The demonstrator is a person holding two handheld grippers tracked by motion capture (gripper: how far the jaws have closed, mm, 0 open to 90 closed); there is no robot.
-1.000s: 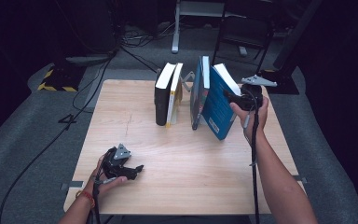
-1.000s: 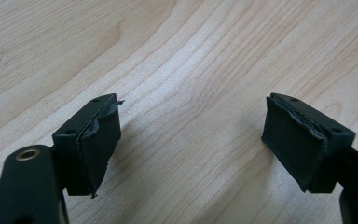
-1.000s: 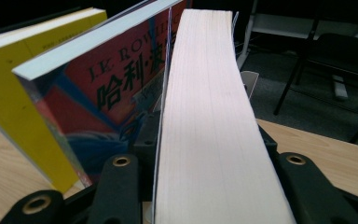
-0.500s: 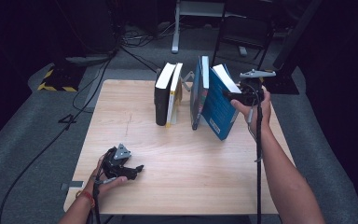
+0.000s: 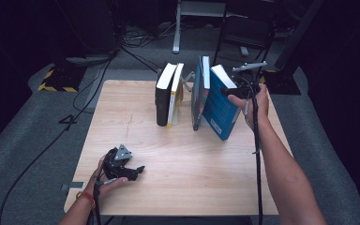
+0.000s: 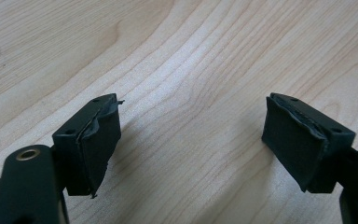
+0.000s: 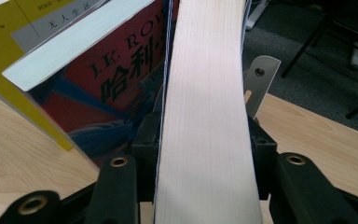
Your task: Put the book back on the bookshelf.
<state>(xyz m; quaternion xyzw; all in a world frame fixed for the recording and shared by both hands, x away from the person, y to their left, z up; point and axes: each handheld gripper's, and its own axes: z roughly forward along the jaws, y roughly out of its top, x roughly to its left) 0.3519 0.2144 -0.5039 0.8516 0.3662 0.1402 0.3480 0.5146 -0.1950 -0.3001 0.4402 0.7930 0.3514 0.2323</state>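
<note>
A blue book (image 5: 220,110) leans tilted at the right end of the row, its lower corner near the table (image 5: 192,187). My right gripper (image 5: 234,88) is shut on its top edge. In the right gripper view the pale page block (image 7: 205,116) runs up between the jaws, with my right gripper (image 7: 204,135) clamped on both sides of it. Those jaws have just been closing further on the book. My left gripper (image 5: 130,170) rests open on the table near the front left. In its own view my left gripper (image 6: 191,140) has bare wood between its pads.
Three more books stand at the table's back: a black one (image 5: 162,98), a white and yellow one (image 5: 175,96) and a blue one (image 5: 199,91). A metal bookend (image 7: 261,77) stands behind the held book. Cables and chair legs lie on the floor beyond.
My right gripper has risen a little and drifted toward the back with the blue book's top edge. The left gripper has not moved.
</note>
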